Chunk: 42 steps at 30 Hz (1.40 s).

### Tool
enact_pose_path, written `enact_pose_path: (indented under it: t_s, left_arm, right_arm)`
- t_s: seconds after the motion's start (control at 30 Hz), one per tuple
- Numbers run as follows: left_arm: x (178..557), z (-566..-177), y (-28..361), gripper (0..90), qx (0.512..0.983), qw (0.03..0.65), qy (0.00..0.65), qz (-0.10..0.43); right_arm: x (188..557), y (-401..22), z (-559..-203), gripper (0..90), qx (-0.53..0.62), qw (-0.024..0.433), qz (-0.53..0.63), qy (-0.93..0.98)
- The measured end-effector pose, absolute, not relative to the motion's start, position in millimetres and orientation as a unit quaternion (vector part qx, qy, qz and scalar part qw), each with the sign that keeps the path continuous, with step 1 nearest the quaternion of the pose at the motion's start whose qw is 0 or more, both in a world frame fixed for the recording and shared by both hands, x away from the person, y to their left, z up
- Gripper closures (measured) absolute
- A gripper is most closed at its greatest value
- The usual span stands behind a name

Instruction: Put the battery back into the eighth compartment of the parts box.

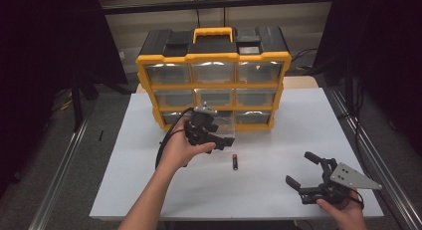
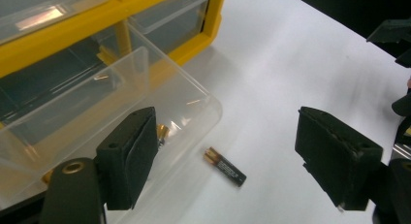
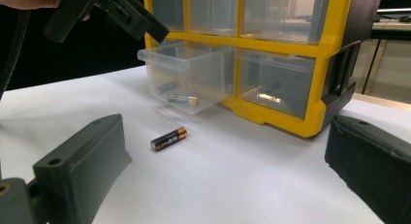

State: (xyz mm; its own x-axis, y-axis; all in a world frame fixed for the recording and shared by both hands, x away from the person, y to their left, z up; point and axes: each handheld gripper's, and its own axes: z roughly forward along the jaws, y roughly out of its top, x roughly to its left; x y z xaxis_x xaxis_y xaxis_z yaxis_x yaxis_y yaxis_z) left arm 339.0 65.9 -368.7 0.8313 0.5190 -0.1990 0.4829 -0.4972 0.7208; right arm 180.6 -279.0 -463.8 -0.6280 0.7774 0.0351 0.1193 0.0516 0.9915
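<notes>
On white table: drawer cabinet, loose battery; dark room; both grippers' jaws released, holding nothing.

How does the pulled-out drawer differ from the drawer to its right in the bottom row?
The pulled-out drawer juts from the organizer over the table; the neighbouring drawer sits flush. The pulled-out drawer's top is exposed, below the left gripper; the neighbouring drawer's top is covered by the frame. Both are clear plastic and hold batteries.
</notes>
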Motion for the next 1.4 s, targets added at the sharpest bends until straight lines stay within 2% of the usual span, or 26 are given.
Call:
enact_pose_path:
  t_s: [0.8, 0.83, 1.17, 1.4]
  left_arm:
    - [313, -391, 57, 17.4, 0.868, 0.422, 0.262, -0.014]
    - [312, -392, 56, 17.5, 0.87, 0.416, 0.266, -0.003]
    - [306, -408, 53, 19.1, 0.869, 0.417, 0.265, -0.006]
    - [304, -419, 50, 24.7, 0.869, 0.409, 0.276, -0.004]
  right_arm:
    - [180, -279, -464, 0.8, 0.334, 0.272, 0.602, 0.672]
    - [180, -279, -464, 0.8, 0.334, 0.272, 0.602, 0.672]
    - [180, -279, -464, 0.9, 0.334, 0.273, 0.602, 0.672]
    - [180, -279, -464, 1.0, 0.332, 0.273, 0.603, 0.672]
